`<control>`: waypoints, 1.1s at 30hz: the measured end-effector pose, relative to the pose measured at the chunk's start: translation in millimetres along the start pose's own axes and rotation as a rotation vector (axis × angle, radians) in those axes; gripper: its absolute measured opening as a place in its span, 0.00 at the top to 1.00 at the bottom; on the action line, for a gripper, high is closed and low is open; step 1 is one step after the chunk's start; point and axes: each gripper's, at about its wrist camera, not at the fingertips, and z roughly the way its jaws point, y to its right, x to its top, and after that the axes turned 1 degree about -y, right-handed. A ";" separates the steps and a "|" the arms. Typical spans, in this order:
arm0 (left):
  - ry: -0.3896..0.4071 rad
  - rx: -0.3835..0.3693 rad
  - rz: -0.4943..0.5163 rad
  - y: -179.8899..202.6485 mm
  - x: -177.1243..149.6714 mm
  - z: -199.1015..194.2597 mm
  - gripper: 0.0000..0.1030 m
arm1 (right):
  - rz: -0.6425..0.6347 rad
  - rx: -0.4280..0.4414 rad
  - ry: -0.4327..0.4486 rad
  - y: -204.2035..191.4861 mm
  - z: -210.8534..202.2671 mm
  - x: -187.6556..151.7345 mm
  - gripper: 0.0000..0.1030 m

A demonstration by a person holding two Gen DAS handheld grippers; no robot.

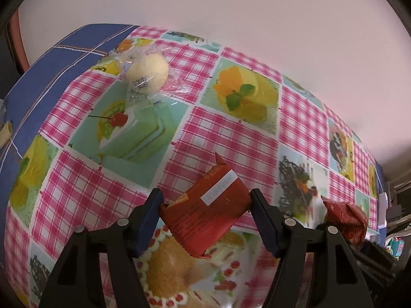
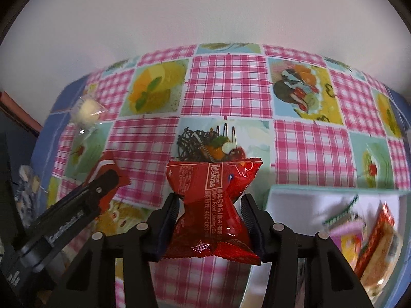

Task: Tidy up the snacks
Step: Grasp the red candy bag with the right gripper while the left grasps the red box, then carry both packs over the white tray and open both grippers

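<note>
A pink-checked cloth covers the counter (image 1: pixel 231 138). The left gripper (image 1: pixel 205 202) clamps an orange-red packet (image 1: pixel 205 213); the right gripper (image 2: pixel 209 205) pinches a glossy red snack pack (image 2: pixel 213 205), its fingers squeezed deep into the waist. The slick foil could slip before reaching the box (image 2: pixel 334 197).

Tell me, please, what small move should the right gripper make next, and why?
Probably carry the red snack packet rightward over the open box and release it there. The right gripper pinches the packet at its waist, off the table, and the box beside it already holds other snacks.
</note>
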 end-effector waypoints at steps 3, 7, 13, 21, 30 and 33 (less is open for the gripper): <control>-0.001 -0.007 -0.007 4.4 -0.9 -13.9 0.32 | 0.030 -0.004 0.020 5.7 -15.6 -9.9 0.49; 0.005 -0.024 -0.022 7.3 -2.4 -34.2 0.32 | 0.047 -0.014 0.035 9.2 -30.2 -26.3 0.49; 0.017 -0.040 -0.038 14.8 -10.8 -62.4 0.32 | 0.065 -0.024 0.054 14.2 -52.7 -47.6 0.49; 0.032 -0.021 0.012 32.9 -27.1 -87.2 0.32 | 0.090 -0.023 0.084 23.8 -79.6 -67.2 0.49; 0.045 -0.037 0.081 65.4 -45.8 -104.8 0.32 | 0.165 -0.029 0.108 45.7 -100.9 -80.2 0.49; 0.035 -0.039 0.104 76.0 -54.2 -104.7 0.32 | 0.189 -0.035 0.110 54.9 -105.8 -83.9 0.49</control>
